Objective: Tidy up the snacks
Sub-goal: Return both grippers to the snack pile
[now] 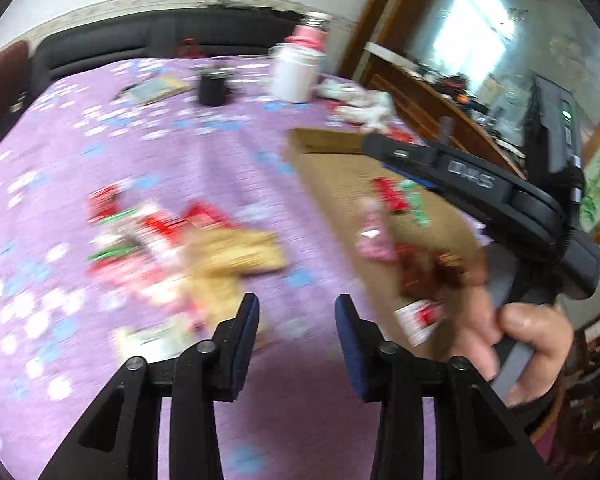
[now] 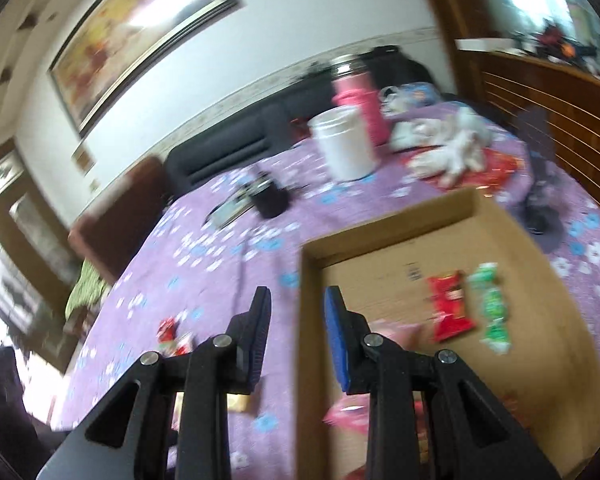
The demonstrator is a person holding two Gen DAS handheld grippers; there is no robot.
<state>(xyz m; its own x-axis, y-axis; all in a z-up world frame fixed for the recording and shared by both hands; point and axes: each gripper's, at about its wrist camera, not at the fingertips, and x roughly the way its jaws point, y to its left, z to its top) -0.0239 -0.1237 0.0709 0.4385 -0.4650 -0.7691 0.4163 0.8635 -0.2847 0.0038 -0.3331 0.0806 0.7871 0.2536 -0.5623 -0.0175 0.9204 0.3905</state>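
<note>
Snack packets in red, green and tan wrappers (image 1: 172, 248) lie heaped on the purple flowered tablecloth (image 1: 100, 148), others inside the shallow brown cardboard box (image 2: 312, 312). Left gripper (image 1: 296, 344) hangs part-open and empty above the heap; right gripper (image 2: 296, 340), part-open and empty, straddles the box's wall.

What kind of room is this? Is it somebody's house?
Probably a living room in a home. A big framed picture hangs on the white wall above a dark sofa, and a table with a purple flowered cloth holds a shallow cardboard box of snacks.
</note>
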